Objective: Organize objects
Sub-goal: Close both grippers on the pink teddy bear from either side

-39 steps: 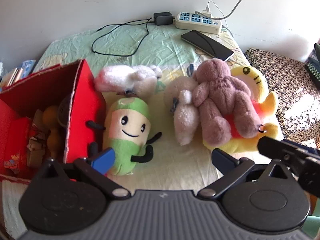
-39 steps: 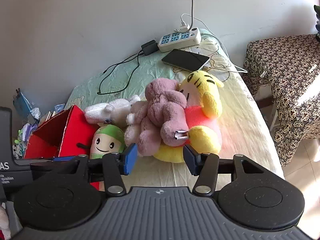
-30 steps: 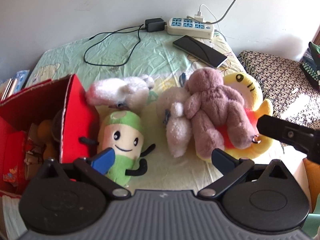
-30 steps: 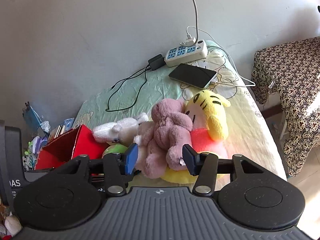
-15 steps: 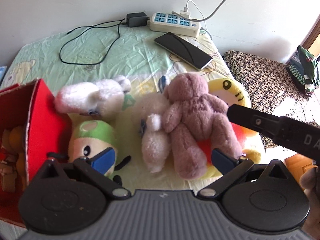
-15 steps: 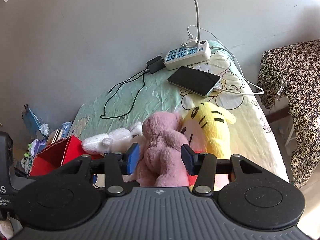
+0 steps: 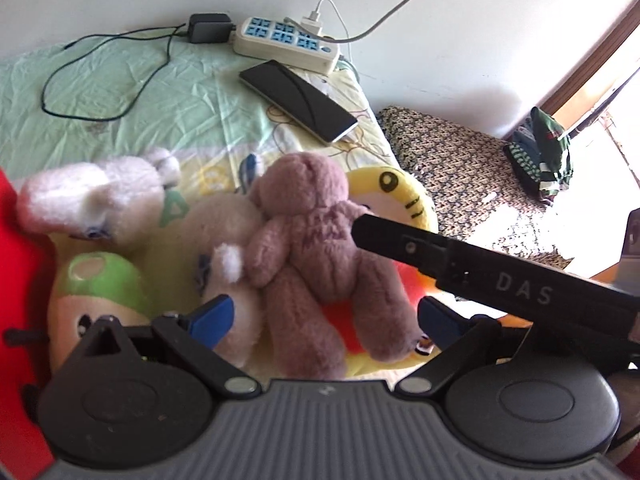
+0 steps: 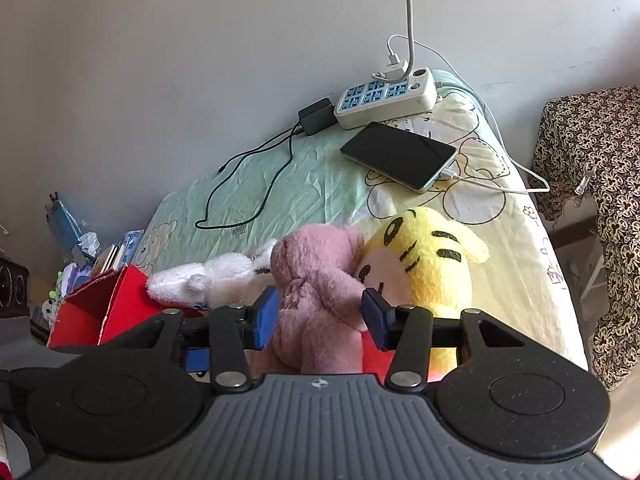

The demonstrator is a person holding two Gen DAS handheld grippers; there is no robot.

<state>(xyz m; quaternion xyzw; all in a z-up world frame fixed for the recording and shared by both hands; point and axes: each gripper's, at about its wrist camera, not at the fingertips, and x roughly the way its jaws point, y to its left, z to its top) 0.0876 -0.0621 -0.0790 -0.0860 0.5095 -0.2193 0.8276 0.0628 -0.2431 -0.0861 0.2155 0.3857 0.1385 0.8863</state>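
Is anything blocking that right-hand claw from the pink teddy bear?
Nothing visible does. The right gripper already has its open jaws on either side of the pink teddy bear, which lies on top of the yellow plush.

Both wrist views close, sharing pink bear [image 7: 320, 240]

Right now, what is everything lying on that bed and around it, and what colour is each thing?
Plush bear: one, dusty pink, atop yellow toy.
Yellow plush: one, under bear.
White plush: one, beside box.
Cream plush: one, left of bear.
Green-capped plush: one, by box.
Box: one, red, bed's left edge.
Phone: one, black.
Power strip: one, white and blue, by wall.
Adapter: one, black.
Left gripper: open.
Right gripper: open around bear.
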